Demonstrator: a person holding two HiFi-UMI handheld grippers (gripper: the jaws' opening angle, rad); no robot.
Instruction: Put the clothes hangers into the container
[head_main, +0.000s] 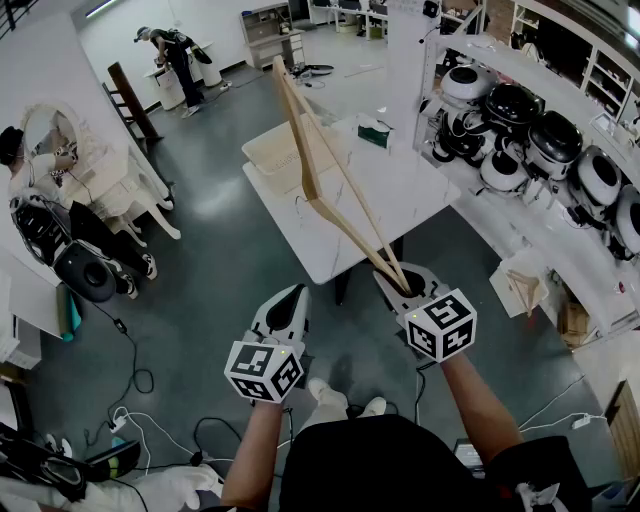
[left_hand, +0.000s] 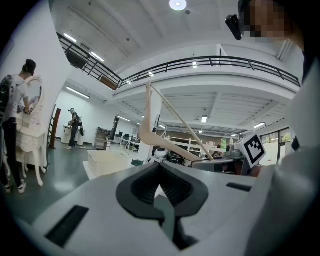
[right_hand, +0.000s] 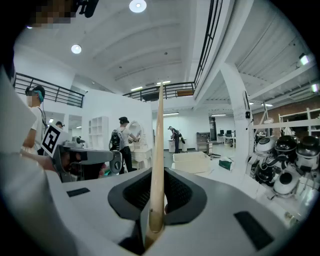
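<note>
A wooden clothes hanger (head_main: 318, 170) stands raised over the white table (head_main: 400, 210), one end clamped in my right gripper (head_main: 396, 281), which is shut on it. Its arm runs straight up out of the jaws in the right gripper view (right_hand: 158, 150). A beige open container (head_main: 272, 150) sits on the table's far left part, beyond the hanger. My left gripper (head_main: 294, 293) hovers beside the right one, below the table's near edge, shut with nothing in it (left_hand: 160, 167). From the left gripper view the hanger (left_hand: 150, 125) and the container (left_hand: 107, 161) lie ahead.
Shelves with several round black-and-white appliances (head_main: 545, 140) line the right side. A green box (head_main: 373, 130) lies at the table's far end. Another hanger (head_main: 524, 290) rests on a low shelf at right. People work at a white chair (head_main: 120, 190) on the left; cables (head_main: 135, 375) cross the floor.
</note>
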